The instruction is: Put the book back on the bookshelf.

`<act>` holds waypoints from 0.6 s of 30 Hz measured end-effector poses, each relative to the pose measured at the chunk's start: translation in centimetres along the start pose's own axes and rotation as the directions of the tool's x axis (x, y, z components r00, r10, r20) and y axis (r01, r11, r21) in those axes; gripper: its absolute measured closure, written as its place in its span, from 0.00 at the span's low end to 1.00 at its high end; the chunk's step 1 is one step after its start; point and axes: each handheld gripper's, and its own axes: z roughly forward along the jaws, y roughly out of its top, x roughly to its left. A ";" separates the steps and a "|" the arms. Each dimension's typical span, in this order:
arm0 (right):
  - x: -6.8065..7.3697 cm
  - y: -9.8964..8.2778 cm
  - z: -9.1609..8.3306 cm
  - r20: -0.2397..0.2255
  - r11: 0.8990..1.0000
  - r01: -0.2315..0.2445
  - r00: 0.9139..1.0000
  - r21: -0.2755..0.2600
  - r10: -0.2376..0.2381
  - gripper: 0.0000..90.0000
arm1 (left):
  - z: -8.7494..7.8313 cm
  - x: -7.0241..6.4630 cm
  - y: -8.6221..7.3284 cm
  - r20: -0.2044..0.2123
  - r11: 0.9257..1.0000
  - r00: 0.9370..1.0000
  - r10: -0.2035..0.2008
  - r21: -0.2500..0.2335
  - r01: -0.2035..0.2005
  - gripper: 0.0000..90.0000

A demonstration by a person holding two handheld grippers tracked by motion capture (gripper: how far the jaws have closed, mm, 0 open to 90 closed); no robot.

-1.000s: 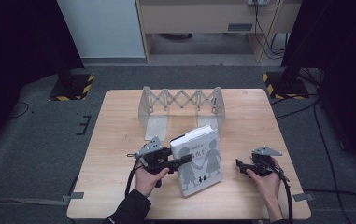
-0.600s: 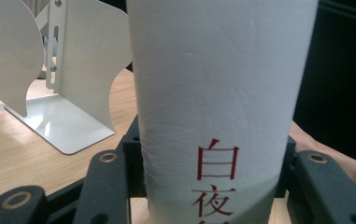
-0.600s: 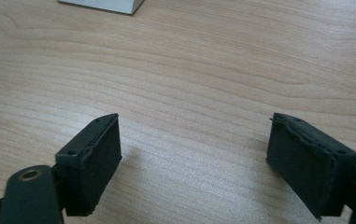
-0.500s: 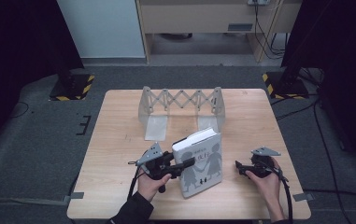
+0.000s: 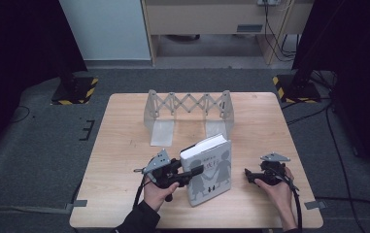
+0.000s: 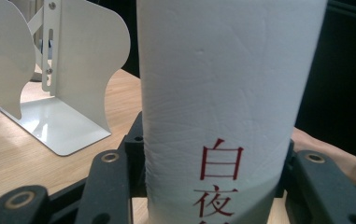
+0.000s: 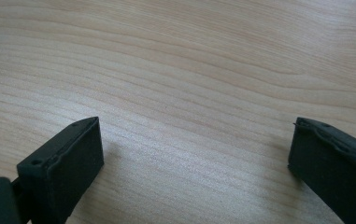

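1. We find the left gripper (image 5: 194,171) clamped on the book (image 5: 210,167), lifting it off the counter (image 5: 124,160).
2. The right gripper (image 5: 248,175) has just been opening; nothing sits between its jaws.
3. We judge the next move: stand the book upright in the rack (image 5: 187,109).

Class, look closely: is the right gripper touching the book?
Apart. The high view shows bare table between the right gripper and the book; the right gripper view shows its jaws, which have just been opening, with nothing between them.
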 end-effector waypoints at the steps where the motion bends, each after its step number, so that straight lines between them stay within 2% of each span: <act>1: 0.0 0.0 0.0 0.002 1.000 -0.003 1.000 -0.002 0.003 0.05 | 0.0 0.0 0.0 0.004 1.000 1.000 0.000 0.000 0.000 0.56; 7: -0.3 -0.1 -0.1 0.025 1.000 -0.019 1.000 -0.009 0.019 0.06 | 0.1 -0.1 -0.1 0.026 1.000 1.000 -0.016 -0.002 0.016 0.54; 12: -0.8 -0.4 -0.4 0.035 1.000 -0.030 0.999 -0.006 0.030 0.06 | 0.4 -0.4 -0.3 0.062 0.999 0.997 -0.039 0.018 0.038 0.50; 18: -0.9 -0.4 -0.4 0.034 1.000 -0.025 0.999 -0.005 0.026 0.06 | 0.5 -1.1 -0.3 0.068 0.999 0.998 -0.015 0.034 0.013 0.49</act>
